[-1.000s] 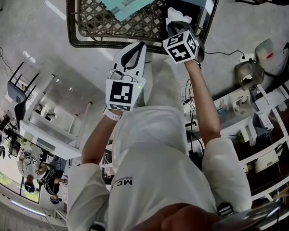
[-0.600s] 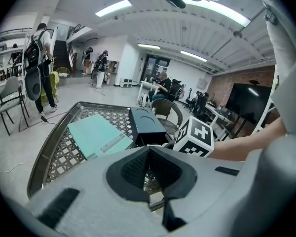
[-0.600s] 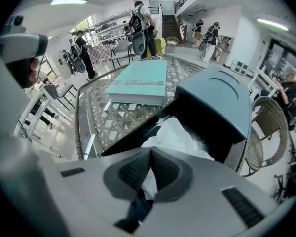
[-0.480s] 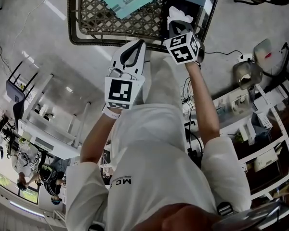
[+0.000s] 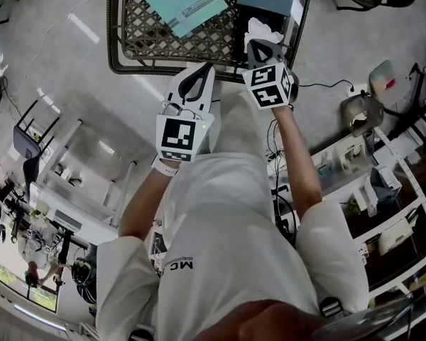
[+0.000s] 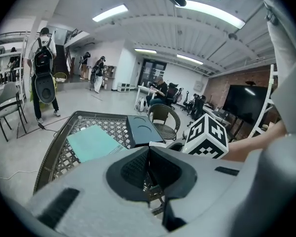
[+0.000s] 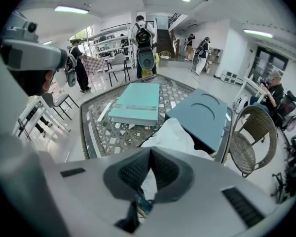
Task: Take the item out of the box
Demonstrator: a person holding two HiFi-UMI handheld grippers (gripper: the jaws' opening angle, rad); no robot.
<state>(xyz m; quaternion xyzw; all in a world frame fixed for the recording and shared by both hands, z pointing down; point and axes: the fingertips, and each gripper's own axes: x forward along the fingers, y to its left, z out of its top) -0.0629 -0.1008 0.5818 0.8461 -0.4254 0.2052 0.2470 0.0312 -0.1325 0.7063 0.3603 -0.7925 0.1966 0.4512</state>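
Lattice table (image 5: 149,30), right gripper (image 7: 149,157) pinching white item (image 7: 172,132), lengthwise toward box (image 7: 202,115), left gripper (image 6: 148,154) closed, empty.

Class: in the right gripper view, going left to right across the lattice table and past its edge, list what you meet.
In order: teal folder → blue-grey box → wicker chair. The white wrapping pinched in the right tool overlaps the box, so it is left out.

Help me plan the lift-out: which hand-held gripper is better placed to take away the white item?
Right: the right hand-held gripper is shut on the white item by the dark box; the left hand-held gripper is shut and empty.
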